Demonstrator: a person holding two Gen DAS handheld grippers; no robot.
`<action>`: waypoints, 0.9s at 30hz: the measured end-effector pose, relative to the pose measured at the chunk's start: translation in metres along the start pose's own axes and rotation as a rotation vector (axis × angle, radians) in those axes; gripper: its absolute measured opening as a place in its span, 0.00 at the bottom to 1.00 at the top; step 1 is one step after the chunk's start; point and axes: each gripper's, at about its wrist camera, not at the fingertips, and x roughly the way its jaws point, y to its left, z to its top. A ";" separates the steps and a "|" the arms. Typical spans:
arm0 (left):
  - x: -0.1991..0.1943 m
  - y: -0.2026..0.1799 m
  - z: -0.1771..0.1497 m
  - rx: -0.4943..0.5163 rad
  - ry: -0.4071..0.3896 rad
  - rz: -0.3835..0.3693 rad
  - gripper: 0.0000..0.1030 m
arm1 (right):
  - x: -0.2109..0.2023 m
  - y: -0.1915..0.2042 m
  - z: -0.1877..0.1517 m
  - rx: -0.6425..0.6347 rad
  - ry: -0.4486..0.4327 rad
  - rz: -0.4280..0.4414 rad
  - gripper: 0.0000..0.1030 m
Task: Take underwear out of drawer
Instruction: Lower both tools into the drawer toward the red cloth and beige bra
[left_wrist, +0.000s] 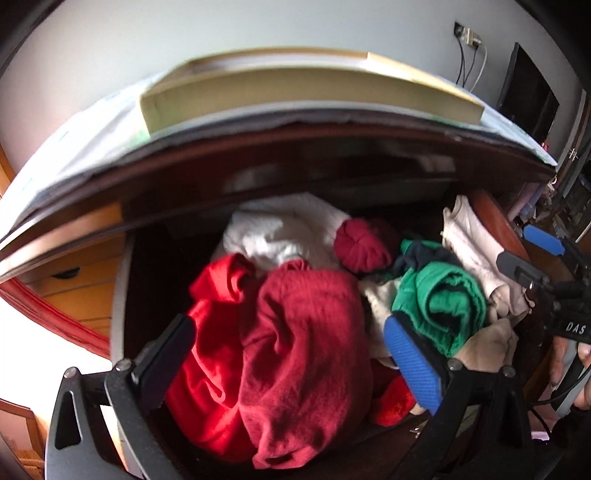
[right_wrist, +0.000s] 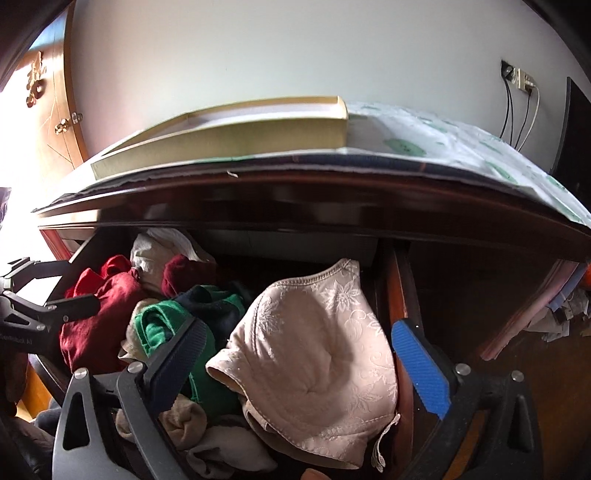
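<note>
The open dark wooden drawer (left_wrist: 495, 218) is full of crumpled clothes. In the left wrist view my left gripper (left_wrist: 291, 336) is open, its fingers on either side of a dark red garment (left_wrist: 306, 350) that lies beside a bright red one (left_wrist: 210, 350). A green garment (left_wrist: 443, 299) lies to the right. In the right wrist view my right gripper (right_wrist: 299, 339) is open around a beige lace bra (right_wrist: 317, 369) at the drawer's right side (right_wrist: 399, 288). The green garment (right_wrist: 162, 325) and the dark red garment (right_wrist: 99, 317) lie to its left.
A flat cardboard box (right_wrist: 229, 136) lies on a patterned cloth (right_wrist: 461, 147) on the dresser top above the drawer. A white garment (left_wrist: 280, 229) and a dark red rolled piece (left_wrist: 362, 247) sit at the drawer's back. Cables hang from a wall socket (right_wrist: 517, 85).
</note>
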 end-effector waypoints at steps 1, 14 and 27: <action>0.003 0.001 -0.001 -0.005 0.014 -0.011 1.00 | 0.003 0.000 0.000 0.004 0.013 0.001 0.97; 0.021 -0.014 -0.002 0.054 0.087 -0.026 0.80 | 0.025 0.003 0.013 -0.030 0.196 0.004 0.86; 0.042 -0.020 0.001 0.093 0.141 -0.049 0.53 | 0.054 0.004 0.008 -0.013 0.326 0.115 0.56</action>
